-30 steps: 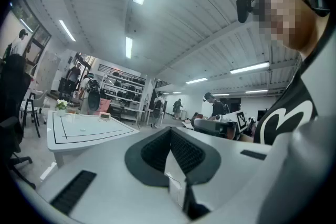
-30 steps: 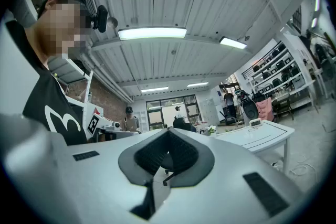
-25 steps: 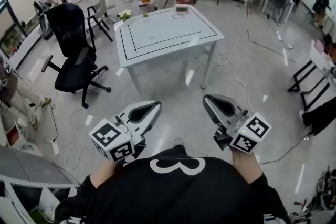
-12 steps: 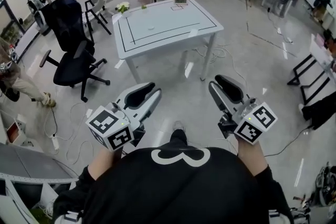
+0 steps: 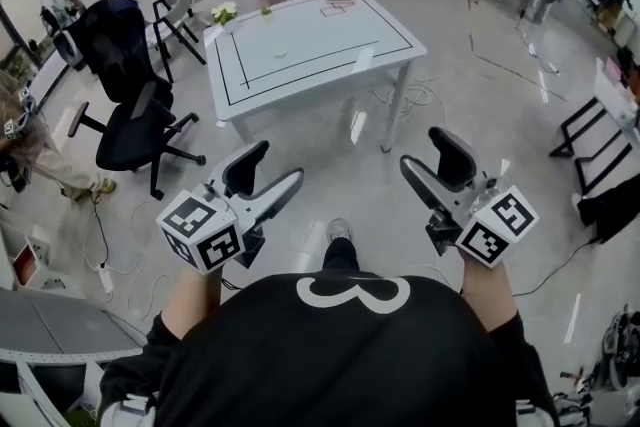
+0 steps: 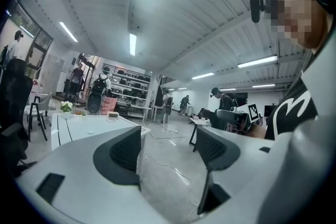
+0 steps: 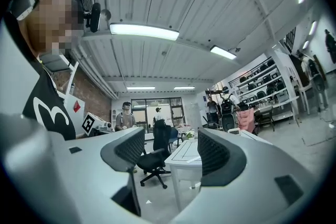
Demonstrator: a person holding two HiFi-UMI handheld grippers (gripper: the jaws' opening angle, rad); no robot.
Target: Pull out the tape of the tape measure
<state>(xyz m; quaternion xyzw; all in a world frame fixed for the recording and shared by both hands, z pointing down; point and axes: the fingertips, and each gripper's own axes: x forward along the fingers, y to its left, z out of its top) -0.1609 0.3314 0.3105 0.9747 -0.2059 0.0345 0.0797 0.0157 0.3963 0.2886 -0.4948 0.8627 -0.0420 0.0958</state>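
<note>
Left gripper (image 5: 278, 163), right gripper (image 5: 425, 153): at person's waist, jaws just opened wide, nothing between them. Floor between. Worktop (image 5: 380, 35) well ahead. Tape measure not identifiable; small pale object (image 5: 281, 54) mid-worktop may be it, too small to tell.

Likely handling:
- Case: rigid, compact, smooth, could slip. Clamp across flat sides.
- Blade: thin, springy, recoils. Pinch end hook.

An open lab-like workroom: white table (image 5: 330, 45) marked with black lines, swivel chair (image 5: 130, 140), floor cables (image 5: 420, 101), stocked shelves (image 6: 130, 89).
</note>
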